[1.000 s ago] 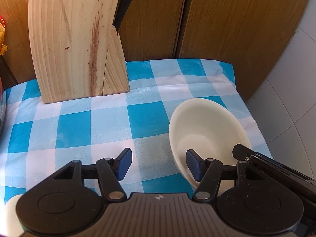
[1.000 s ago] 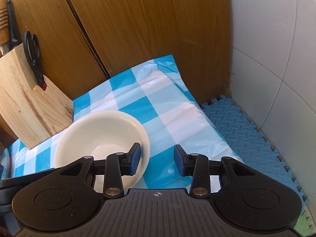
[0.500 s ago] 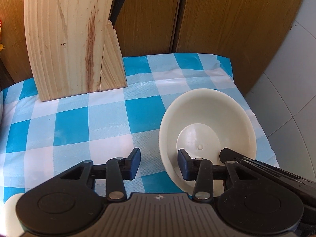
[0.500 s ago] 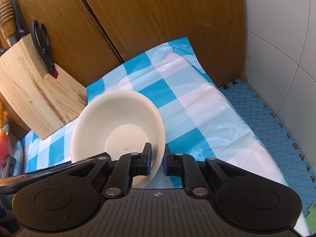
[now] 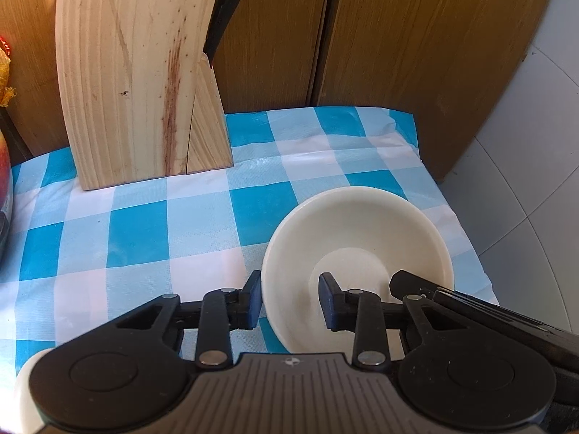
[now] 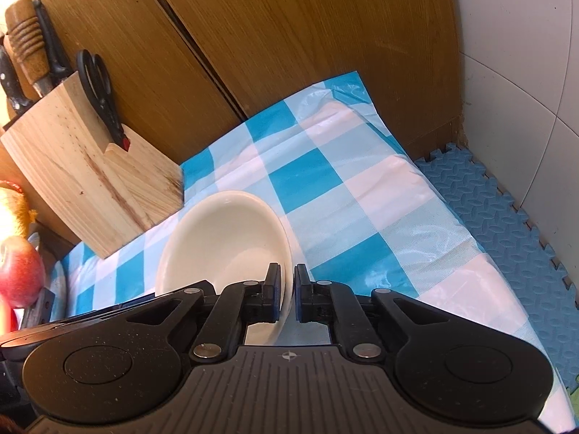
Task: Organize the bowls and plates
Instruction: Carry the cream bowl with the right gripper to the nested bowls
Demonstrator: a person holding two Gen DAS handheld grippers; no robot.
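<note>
A cream bowl (image 5: 358, 249) sits tipped at the right end of the blue-checked tablecloth (image 5: 137, 238). In the right wrist view the bowl (image 6: 224, 238) leans up on its side, and my right gripper (image 6: 287, 293) is shut on its near right rim. My left gripper (image 5: 289, 302) is open and straddles the bowl's left rim. Its left fingertip (image 5: 253, 300) is just outside the wall and the other is inside the bowl. The right gripper's black body (image 5: 470, 311) shows at the bowl's right.
A wooden knife block (image 5: 144, 83) with knives and scissors (image 6: 101, 90) stands at the back left, against brown cabinet doors (image 5: 398, 54). A red apple (image 6: 20, 275) lies at far left. A white round rim (image 5: 21, 398) peeks out bottom left. Blue foam mat (image 6: 506, 224) lies beyond the table's right edge.
My right gripper has shut on the bowl's rim and tipped the bowl up. My left gripper's fingers narrowed and slid right until they straddle the bowl's left rim.
</note>
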